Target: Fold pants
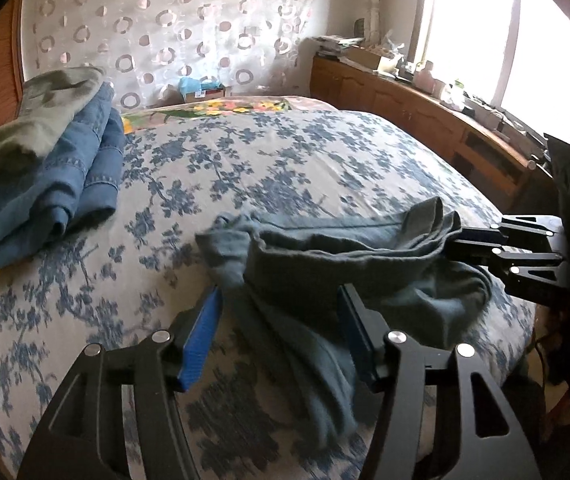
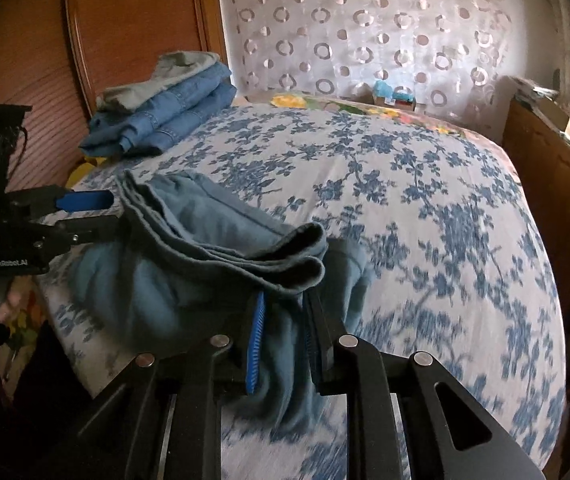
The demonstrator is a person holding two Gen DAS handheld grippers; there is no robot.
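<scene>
The teal pants (image 1: 325, 264) lie bunched near the front edge of the bed (image 1: 285, 152), partly lifted. The right gripper (image 2: 281, 328) has its jaws pressed together on the hem layers, while the left gripper (image 1: 281, 312) has its jaws apart around the cloth and grips nothing. To fold well, I think the left should first close on the matching edge, then both should pull the cloth flat and lay it evenly.

One pair of teal pants (image 1: 325, 264), two tongs, left (image 1: 281, 320) and right (image 2: 281, 332), two folded garments stacked at the bed's (image 1: 285, 152) far corner: jeans (image 1: 65, 176) and a grey-green piece (image 1: 41, 112).
</scene>
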